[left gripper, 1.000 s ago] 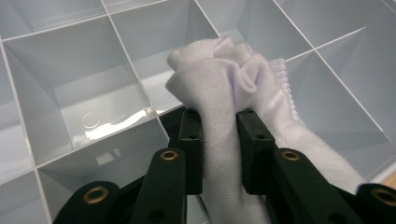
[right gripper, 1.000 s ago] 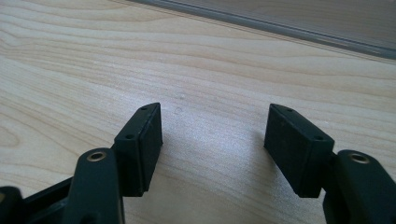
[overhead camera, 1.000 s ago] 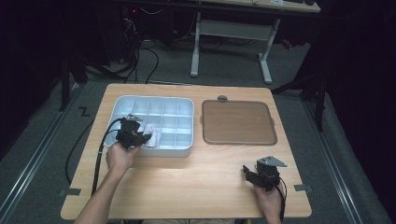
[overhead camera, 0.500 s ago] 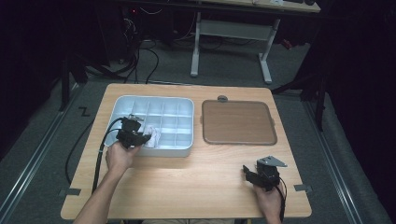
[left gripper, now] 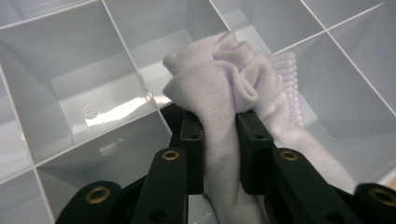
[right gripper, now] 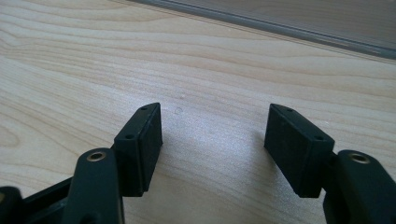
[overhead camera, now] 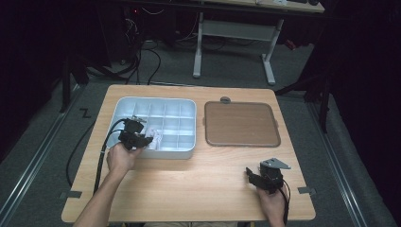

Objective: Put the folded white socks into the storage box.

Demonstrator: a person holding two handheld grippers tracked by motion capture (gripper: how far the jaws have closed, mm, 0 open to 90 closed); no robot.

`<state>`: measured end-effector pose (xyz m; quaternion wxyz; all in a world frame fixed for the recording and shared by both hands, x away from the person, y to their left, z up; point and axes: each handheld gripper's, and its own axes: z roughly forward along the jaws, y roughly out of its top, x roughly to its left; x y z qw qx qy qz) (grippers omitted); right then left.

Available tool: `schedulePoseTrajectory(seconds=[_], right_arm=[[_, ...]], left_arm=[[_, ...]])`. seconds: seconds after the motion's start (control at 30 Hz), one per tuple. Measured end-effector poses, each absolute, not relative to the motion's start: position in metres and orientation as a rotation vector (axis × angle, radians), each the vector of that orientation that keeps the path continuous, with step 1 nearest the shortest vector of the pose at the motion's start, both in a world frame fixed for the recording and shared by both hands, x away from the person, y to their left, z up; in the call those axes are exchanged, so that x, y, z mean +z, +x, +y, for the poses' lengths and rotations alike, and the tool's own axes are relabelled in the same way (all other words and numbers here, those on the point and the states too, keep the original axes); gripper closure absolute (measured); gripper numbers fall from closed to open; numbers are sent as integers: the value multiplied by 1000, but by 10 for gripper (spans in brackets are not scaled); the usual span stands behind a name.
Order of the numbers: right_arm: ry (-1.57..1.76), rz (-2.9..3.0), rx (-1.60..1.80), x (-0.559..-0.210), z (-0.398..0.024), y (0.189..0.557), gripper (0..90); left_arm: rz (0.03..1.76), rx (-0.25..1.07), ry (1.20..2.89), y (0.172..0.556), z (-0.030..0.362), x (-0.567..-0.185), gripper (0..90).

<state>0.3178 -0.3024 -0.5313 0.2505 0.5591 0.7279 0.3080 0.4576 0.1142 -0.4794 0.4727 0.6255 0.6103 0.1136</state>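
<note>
A white knitted sock point(left gripper: 219, 88) is pinched between the pads of my left gripper point(left gripper: 219, 135), and its bunched end hangs over the dividers of the white compartment tray point(left gripper: 84, 93). From above, the left gripper point(overhead camera: 144, 139) hovers over the front left of the tray point(overhead camera: 156, 103), with the white sock point(overhead camera: 155, 138) at its tip. My right gripper point(overhead camera: 249, 175) rests near the table's front right, a hand behind it. Its jaws stand wide apart over bare wood in the right gripper view point(right gripper: 214, 135), nothing between them.
A brown flat tray point(overhead camera: 241, 124) lies right of the compartment tray, its edge point(right gripper: 280, 25) showing in the right gripper view. A small grey round object point(overhead camera: 225, 100) sits behind it. Black cable point(overhead camera: 101, 156) trails from the left gripper over the table's left side.
</note>
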Motion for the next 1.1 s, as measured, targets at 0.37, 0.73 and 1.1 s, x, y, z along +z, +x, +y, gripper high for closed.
schedulePoseTrajectory(seconds=[0.37,0.73,1.1], right_arm=[[1522,1981,838,-531,-302,318,374],[1523,1981,838,-531,-302,318,374],[1522,1981,838,-531,-302,318,374]], left_arm=[[1508,256,1540,460,114,-479,762],[1515,250,1572,461,113,-480,767],[1518,235,1575,462,113,-481,768]])
